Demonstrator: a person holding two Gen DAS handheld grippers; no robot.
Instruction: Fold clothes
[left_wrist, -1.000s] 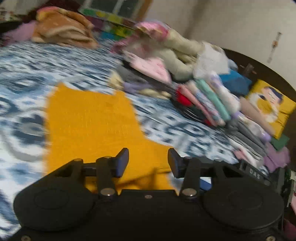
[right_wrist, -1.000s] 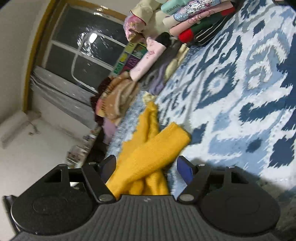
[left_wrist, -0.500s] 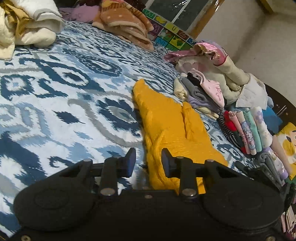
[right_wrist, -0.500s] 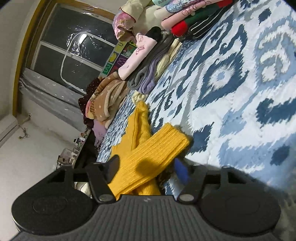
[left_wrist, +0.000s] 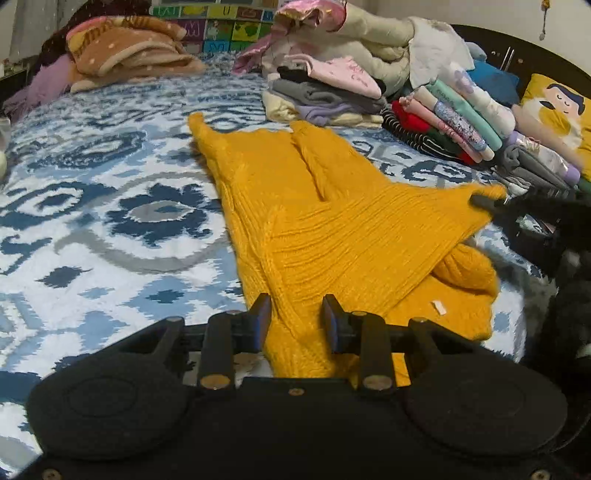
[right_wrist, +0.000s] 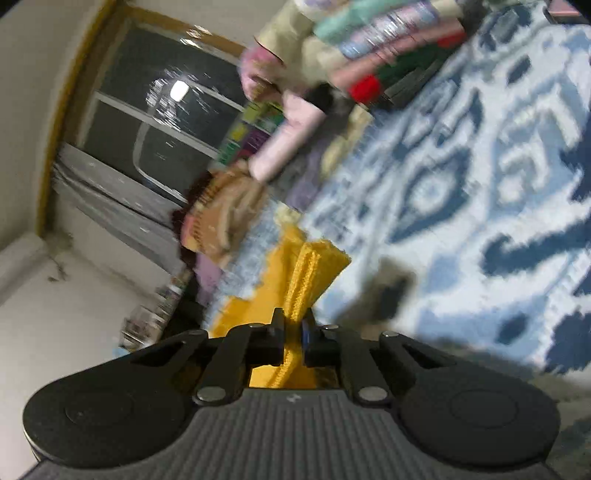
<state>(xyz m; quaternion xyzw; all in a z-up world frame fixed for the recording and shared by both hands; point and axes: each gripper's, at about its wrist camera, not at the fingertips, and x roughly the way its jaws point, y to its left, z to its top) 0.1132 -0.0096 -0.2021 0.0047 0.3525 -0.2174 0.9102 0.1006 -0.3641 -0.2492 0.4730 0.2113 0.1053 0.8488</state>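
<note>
A yellow knit sweater (left_wrist: 325, 221) lies on the blue and white patterned bed cover (left_wrist: 92, 206). My left gripper (left_wrist: 297, 314) is open, its jaws standing on either side of the sweater's near edge. My right gripper (right_wrist: 293, 325) is shut on a bunched edge of the sweater (right_wrist: 306, 269) and holds it off the cover. In the left wrist view the right gripper (left_wrist: 484, 201) shows at the right, pulling a sweater corner out taut.
Stacks of folded clothes (left_wrist: 461, 122) line the far right of the bed, with a grey and pink pile (left_wrist: 328, 92) behind the sweater. A brown blanket (left_wrist: 129, 51) lies at the back left. A yellow pillow (left_wrist: 557, 110) sits far right. A window (right_wrist: 155, 122) is beyond the bed.
My right gripper has closed on the sweater's edge and lifted it. My left gripper has swung back over the sweater's near edge, its jaws a little wider apart.
</note>
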